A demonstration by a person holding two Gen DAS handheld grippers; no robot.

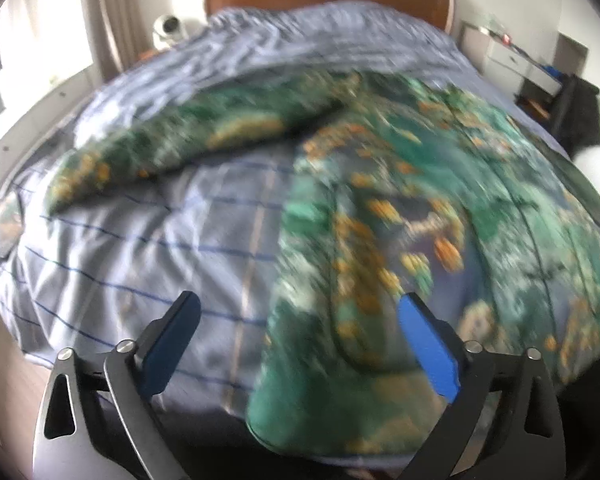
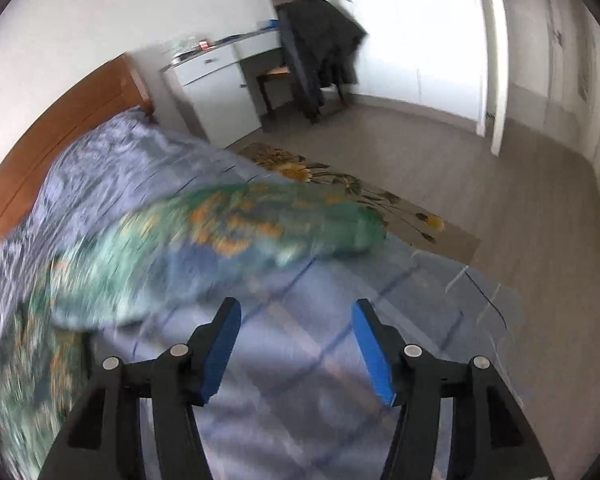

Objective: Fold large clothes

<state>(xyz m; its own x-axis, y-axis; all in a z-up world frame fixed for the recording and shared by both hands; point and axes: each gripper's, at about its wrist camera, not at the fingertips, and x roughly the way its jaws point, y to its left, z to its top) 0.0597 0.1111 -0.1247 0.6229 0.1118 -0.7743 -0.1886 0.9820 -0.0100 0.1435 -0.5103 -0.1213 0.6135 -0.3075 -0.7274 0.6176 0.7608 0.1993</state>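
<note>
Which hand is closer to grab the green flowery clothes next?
Probably the left. The left hand-held gripper hangs open right over the green flowery garment's near edge. The right hand-held gripper, also open, faces bare striped bedsheet.

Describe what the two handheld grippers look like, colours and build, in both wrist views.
The left gripper has dark jaws faced with flat blue pads, carried on curved grey-metal linkage arms with round silver pivot pins and triangular cut-outs. The right gripper has the same blue-padded jaws and silver pins, but its linkage arms look matte black. No cables, markings, sleeves or hands show in either view.
</note>
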